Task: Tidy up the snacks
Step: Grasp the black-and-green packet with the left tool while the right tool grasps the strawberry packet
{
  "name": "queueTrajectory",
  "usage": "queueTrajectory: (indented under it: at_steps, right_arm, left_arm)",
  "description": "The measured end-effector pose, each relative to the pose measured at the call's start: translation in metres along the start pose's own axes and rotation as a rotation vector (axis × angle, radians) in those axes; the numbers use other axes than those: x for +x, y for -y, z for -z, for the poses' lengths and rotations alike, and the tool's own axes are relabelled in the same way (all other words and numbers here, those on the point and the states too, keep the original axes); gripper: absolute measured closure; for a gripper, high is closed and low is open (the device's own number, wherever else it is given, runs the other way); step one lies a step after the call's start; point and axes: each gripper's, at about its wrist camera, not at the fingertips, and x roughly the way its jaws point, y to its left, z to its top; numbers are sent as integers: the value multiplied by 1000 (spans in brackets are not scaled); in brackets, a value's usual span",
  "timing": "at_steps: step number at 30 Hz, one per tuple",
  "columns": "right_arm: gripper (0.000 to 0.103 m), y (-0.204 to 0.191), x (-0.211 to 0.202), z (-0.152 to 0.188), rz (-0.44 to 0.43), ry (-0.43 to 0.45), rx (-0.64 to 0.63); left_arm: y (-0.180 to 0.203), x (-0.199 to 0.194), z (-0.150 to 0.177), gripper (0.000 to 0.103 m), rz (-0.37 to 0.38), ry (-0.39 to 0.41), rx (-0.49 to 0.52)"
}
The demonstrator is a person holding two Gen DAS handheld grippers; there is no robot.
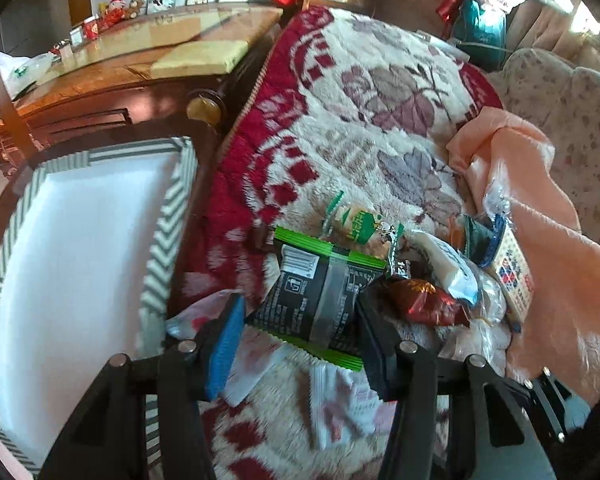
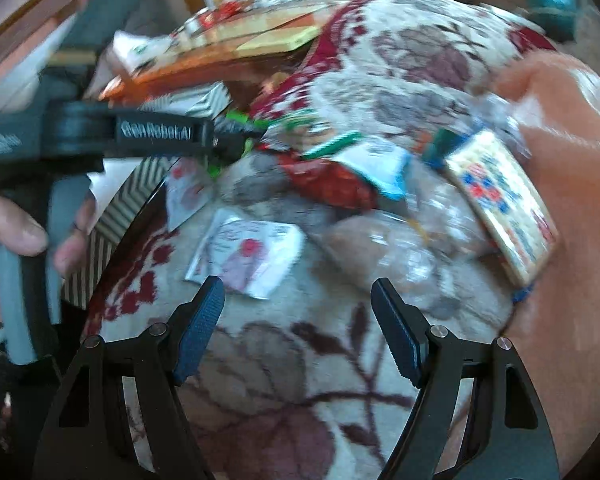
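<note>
My left gripper is shut on a black snack packet with green edges, held just above the flowered blanket. A white box with a grey striped rim stands to its left. More snacks lie in a heap to its right: a green and white packet, a brown foil packet and a cracker pack with blue and red print. My right gripper hangs open over the blanket with nothing between its fingers. Just beyond it lies a white packet with red print.
A peach cloth is bunched at the right of the snack heap. A glass-topped wooden table stands behind the striped box. In the blurred right wrist view a hand grips the left gripper's handle at the left edge.
</note>
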Motion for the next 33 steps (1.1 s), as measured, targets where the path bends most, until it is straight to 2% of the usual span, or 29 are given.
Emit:
queueTrajectory:
  at_steps: [4, 9, 13, 17, 20, 24, 26, 29, 33]
  right_arm:
    - [26, -19, 11, -16, -38, -41, -173]
    - [26, -33, 27, -36, -66, -140, -450]
    - [26, -40, 34, -43, -110, -206, -621]
    - [26, -48, 43, -45, -131, -252, -737]
    - [26, -49, 56, -49, -131, -280, -749]
    - [27, -41, 63, -47, -160, -307, -652]
    - [37, -40, 60, -39, -179, -310, -638]
    - [49, -42, 52, -25, -152, -284, -641]
    - [53, -34, 43, -22, -136, -269, -528]
  left_arm:
    - [-18, -16, 6, 47, -9, 14, -22]
    - [-41, -33, 13, 47, -35, 27, -53]
    - [-55, -41, 18, 47, -43, 33, -78]
    - [-67, -46, 21, 46, -57, 34, -95]
    - [-76, -48, 23, 46, -67, 32, -111]
    - [-85, -48, 25, 46, -74, 31, -127]
    - [-88, -47, 26, 46, -76, 27, -136]
    - [-89, -47, 30, 46, -71, 27, -148]
    - [-92, -50, 33, 46, -77, 37, -156]
